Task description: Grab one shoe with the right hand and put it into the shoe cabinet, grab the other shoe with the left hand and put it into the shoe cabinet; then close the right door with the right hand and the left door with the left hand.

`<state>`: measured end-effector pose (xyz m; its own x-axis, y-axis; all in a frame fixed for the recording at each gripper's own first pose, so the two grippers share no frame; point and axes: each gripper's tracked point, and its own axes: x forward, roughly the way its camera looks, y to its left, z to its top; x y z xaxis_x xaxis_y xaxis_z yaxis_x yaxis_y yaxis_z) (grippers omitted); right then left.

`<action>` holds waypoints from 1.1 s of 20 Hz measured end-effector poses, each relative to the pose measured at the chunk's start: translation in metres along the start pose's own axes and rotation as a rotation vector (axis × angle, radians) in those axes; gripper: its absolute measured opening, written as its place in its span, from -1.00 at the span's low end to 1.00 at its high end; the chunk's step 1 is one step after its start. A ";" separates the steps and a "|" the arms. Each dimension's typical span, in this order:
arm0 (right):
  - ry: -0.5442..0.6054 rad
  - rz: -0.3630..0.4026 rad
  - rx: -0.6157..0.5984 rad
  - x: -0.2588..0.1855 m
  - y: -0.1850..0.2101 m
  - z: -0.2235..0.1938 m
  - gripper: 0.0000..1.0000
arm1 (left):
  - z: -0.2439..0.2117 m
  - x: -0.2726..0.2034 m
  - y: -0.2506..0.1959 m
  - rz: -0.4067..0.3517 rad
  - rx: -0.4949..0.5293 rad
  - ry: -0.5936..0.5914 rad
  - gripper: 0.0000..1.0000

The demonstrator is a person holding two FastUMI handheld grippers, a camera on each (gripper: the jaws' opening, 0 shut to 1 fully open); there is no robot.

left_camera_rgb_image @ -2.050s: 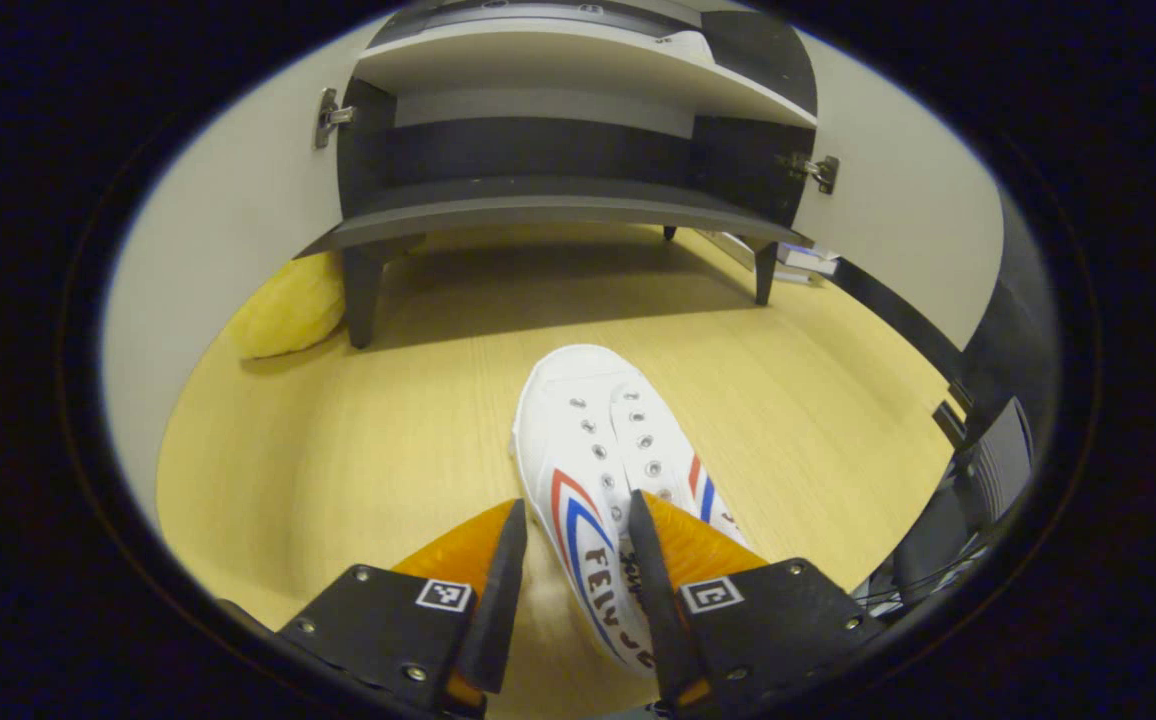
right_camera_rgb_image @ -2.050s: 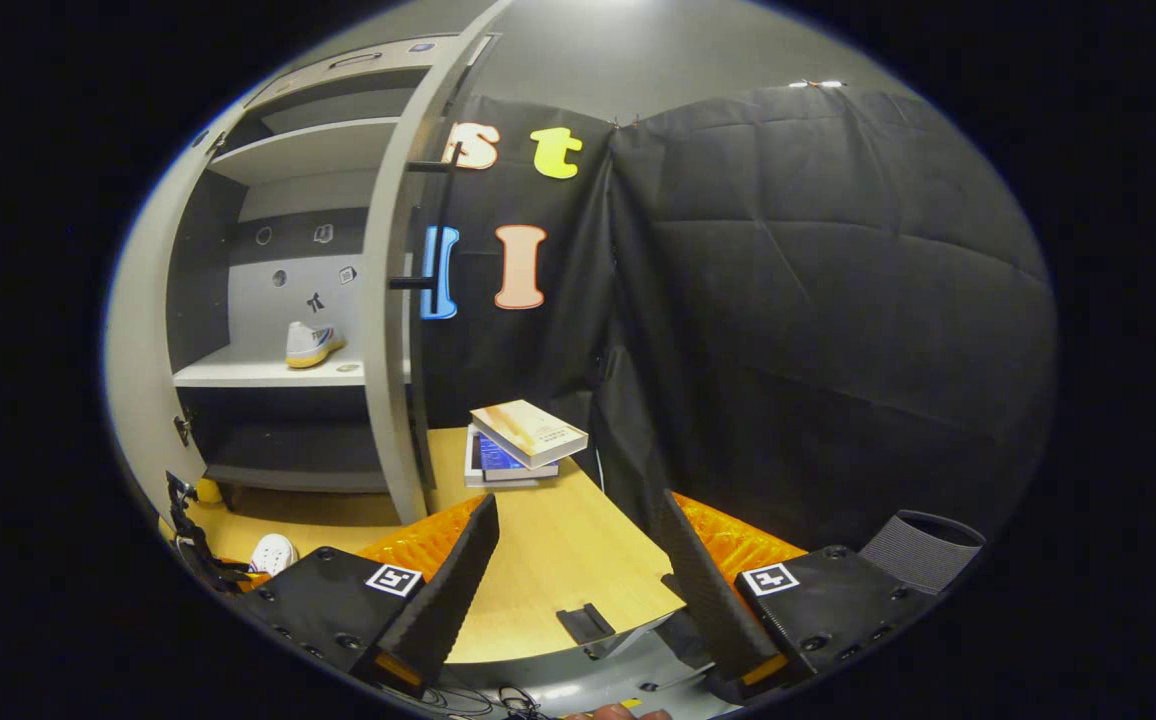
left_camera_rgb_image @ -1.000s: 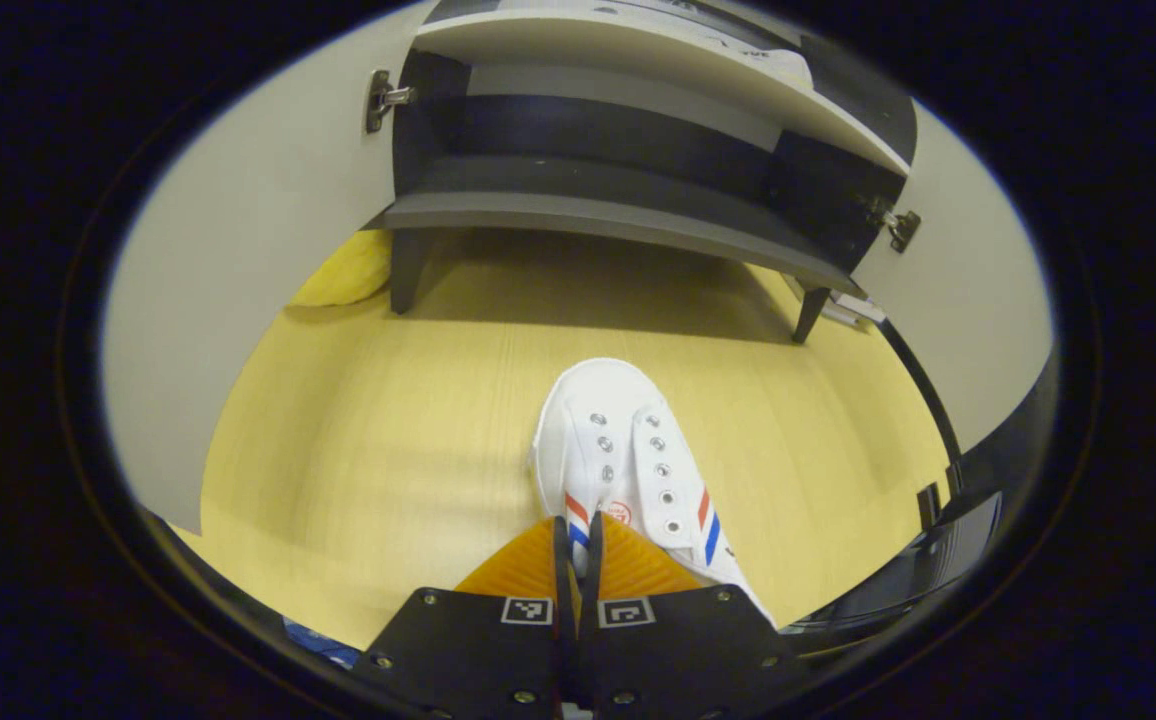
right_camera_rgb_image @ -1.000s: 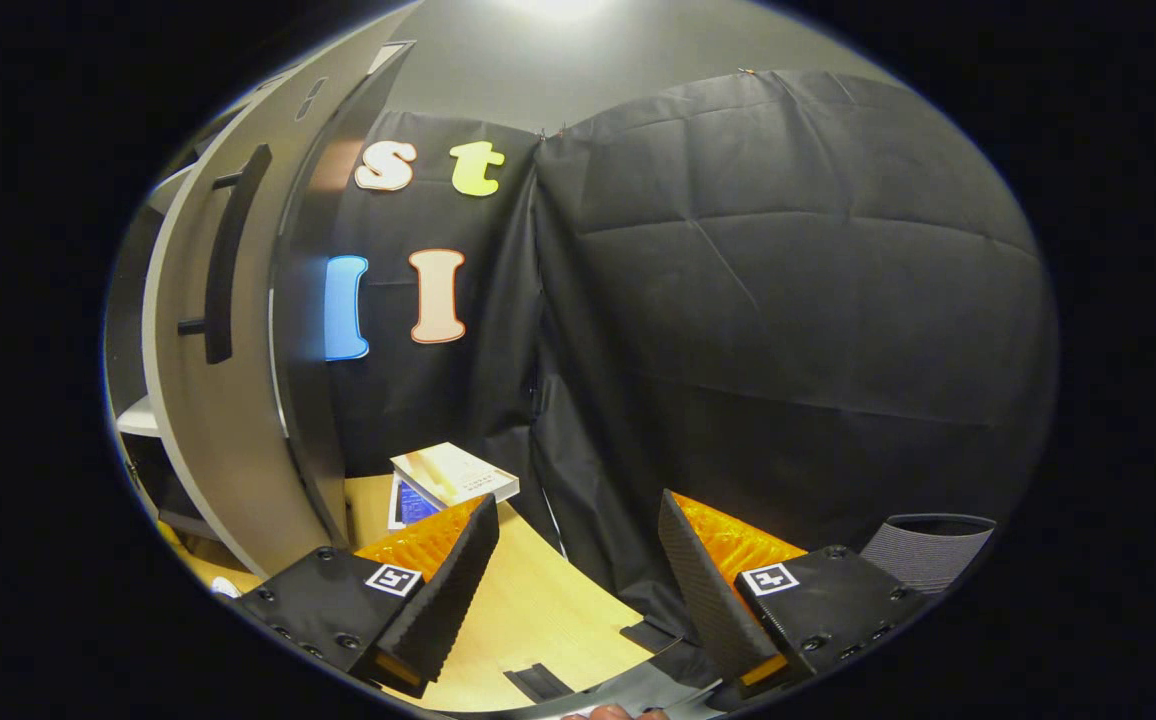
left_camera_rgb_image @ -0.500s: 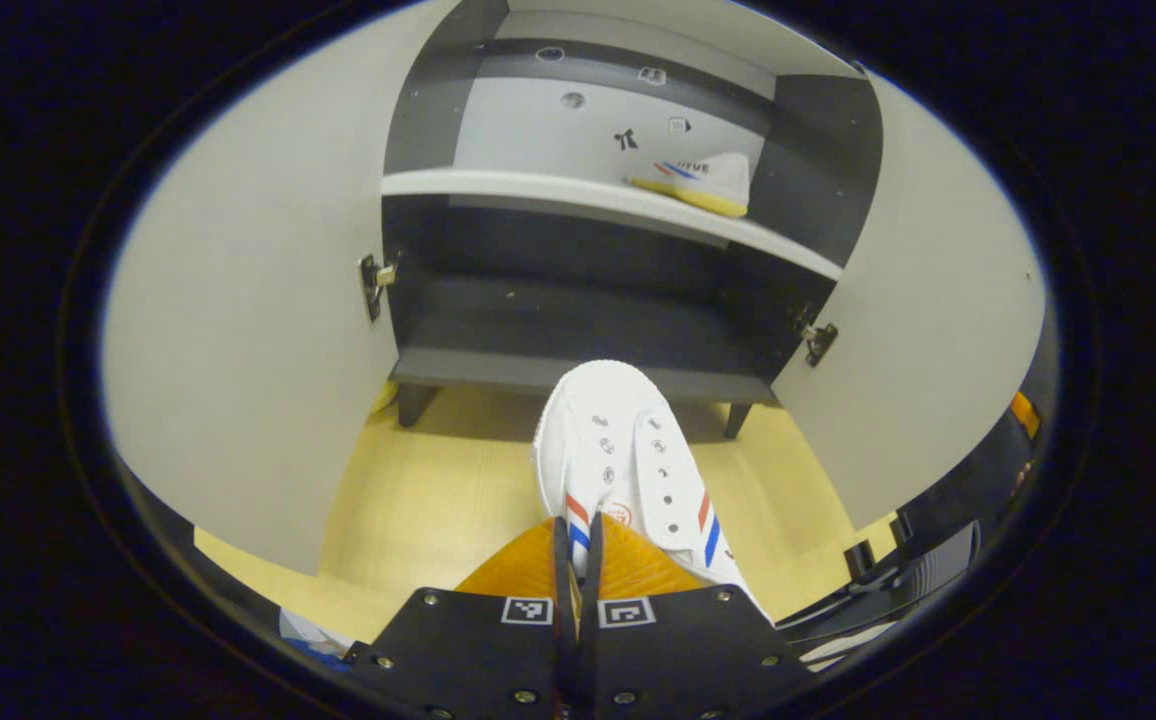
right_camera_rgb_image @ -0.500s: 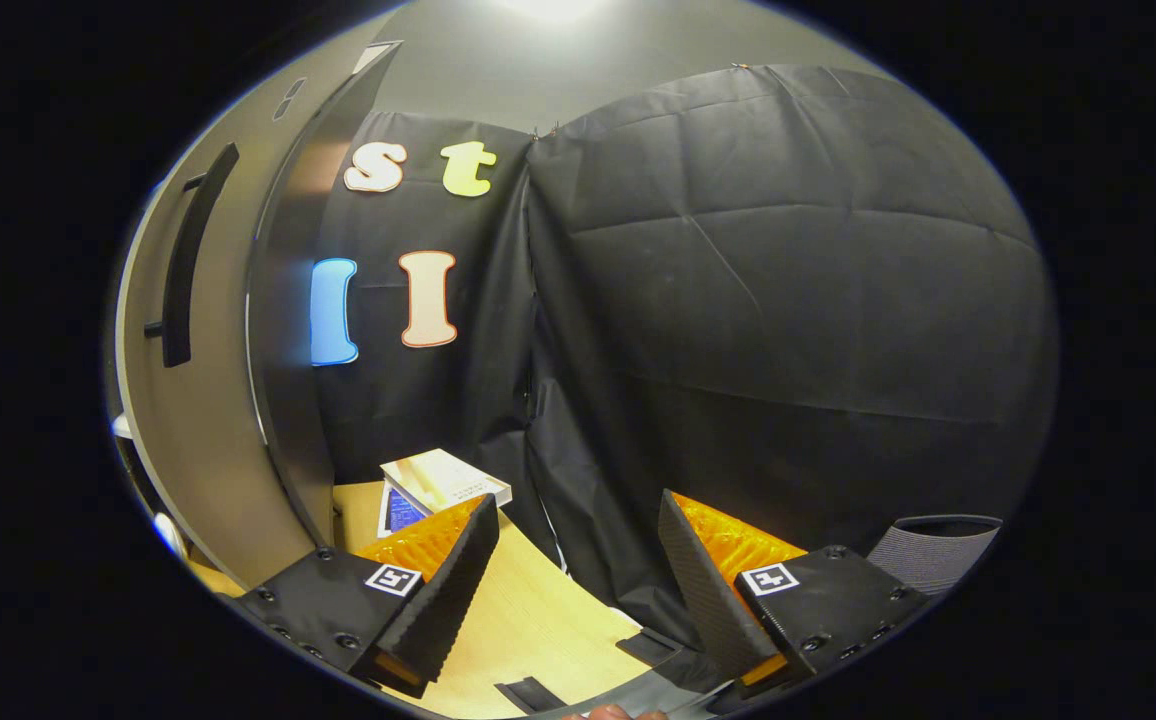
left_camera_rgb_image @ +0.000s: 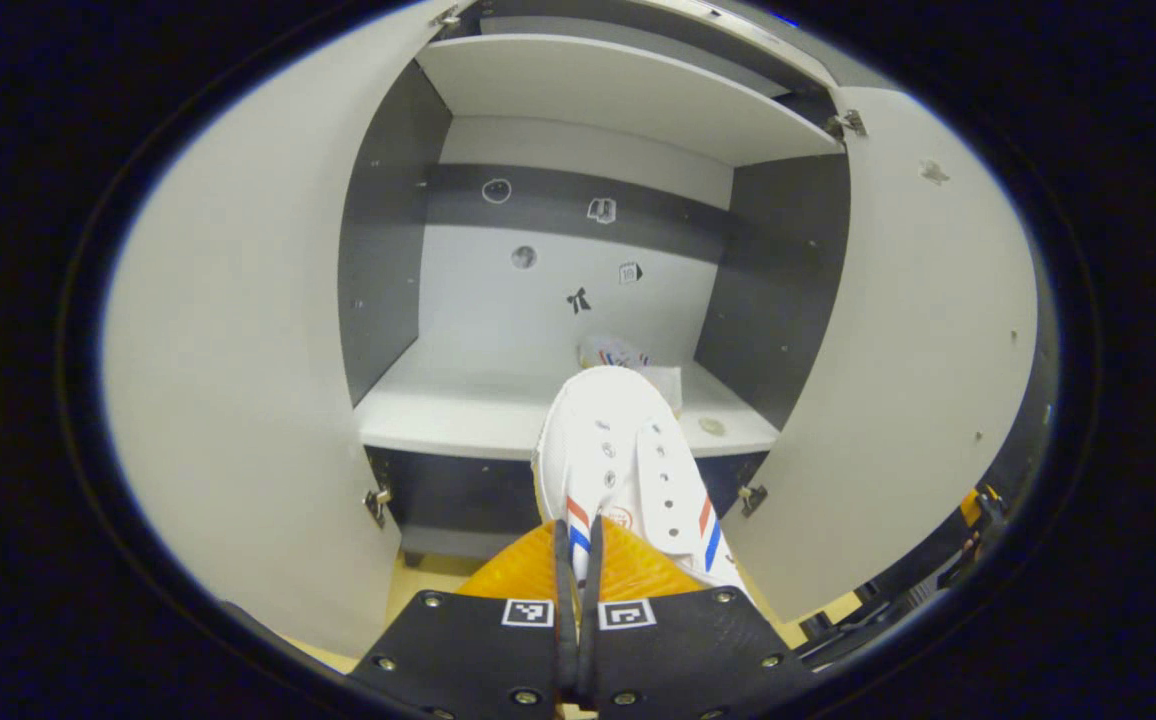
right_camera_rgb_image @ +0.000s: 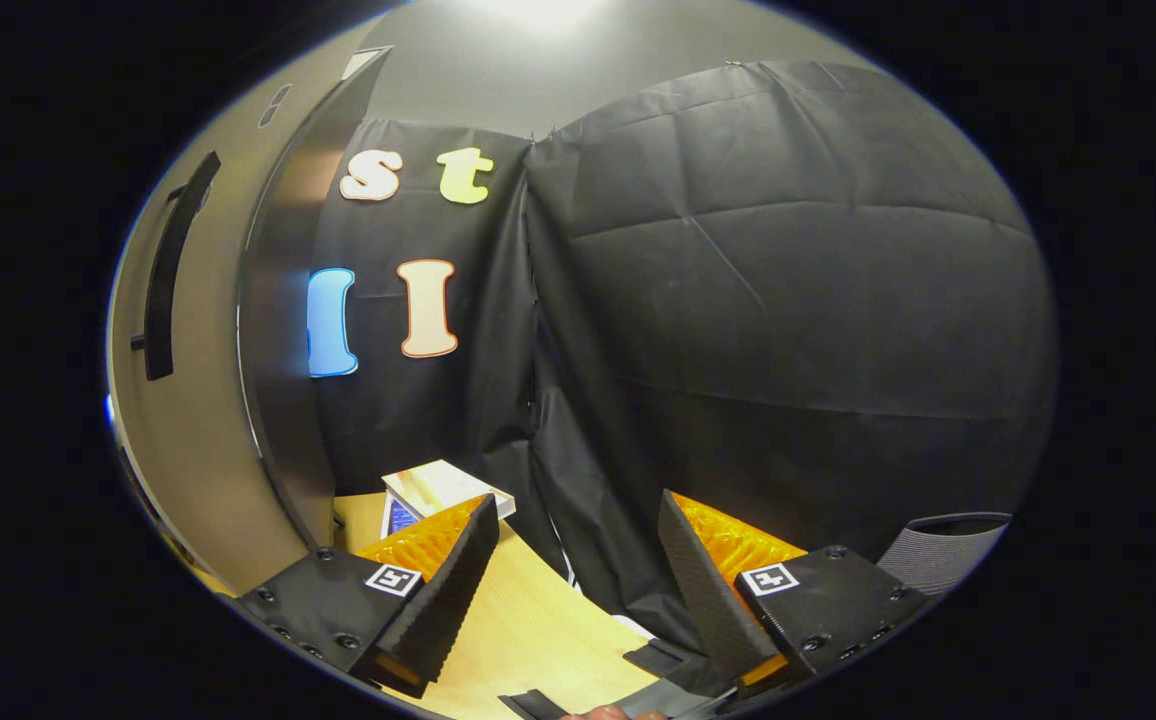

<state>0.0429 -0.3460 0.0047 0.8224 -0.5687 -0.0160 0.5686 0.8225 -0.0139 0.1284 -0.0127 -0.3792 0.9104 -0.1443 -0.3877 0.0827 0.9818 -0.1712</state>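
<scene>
In the left gripper view, far left, the left door (left_camera_rgb_image: 238,400) of the shoe cabinet (left_camera_rgb_image: 383,230) stands swung wide, its pale inner face toward the camera. Right of it lies the middle shelf (left_camera_rgb_image: 468,405), light grey. At centre, the left gripper (left_camera_rgb_image: 575,570) has its fingers pressed nearly together, pinching the rear edge of a white shoe (left_camera_rgb_image: 618,460) with red and blue stripes. That shoe is held off the floor, toe pointing into the cabinet, tip level with the shelf's front edge. Just behind the toe, a second shoe (left_camera_rgb_image: 628,355) sits on the shelf toward its right side, mostly hidden. Further right, the right door (left_camera_rgb_image: 918,350) also stands open.

In the right gripper view, at left, that door's outer face carries a black handle (right_camera_rgb_image: 166,270). A stack of books (right_camera_rgb_image: 438,488) lies on the wooden floor (right_camera_rgb_image: 528,630) beyond. The right gripper (right_camera_rgb_image: 573,590) has its fingers spread wide, holding nothing.
</scene>
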 end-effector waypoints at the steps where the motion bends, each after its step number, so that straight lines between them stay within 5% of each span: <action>1: 0.001 0.005 0.003 0.002 0.001 -0.001 1.00 | -0.001 -0.001 0.000 0.005 0.001 -0.010 -0.99; 12: -0.035 0.021 0.007 0.019 0.008 0.015 1.00 | 0.011 -0.008 0.000 0.079 0.047 -0.156 -0.98; 22: -0.041 -0.002 0.041 0.030 0.010 0.017 0.95 | 0.009 -0.009 -0.001 0.147 0.108 -0.065 -1.00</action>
<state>0.0730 -0.3549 0.0208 0.8211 -0.5702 0.0254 0.5696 0.8215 0.0269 0.1240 -0.0107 -0.3670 0.9398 0.0070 -0.3416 -0.0137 0.9998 -0.0173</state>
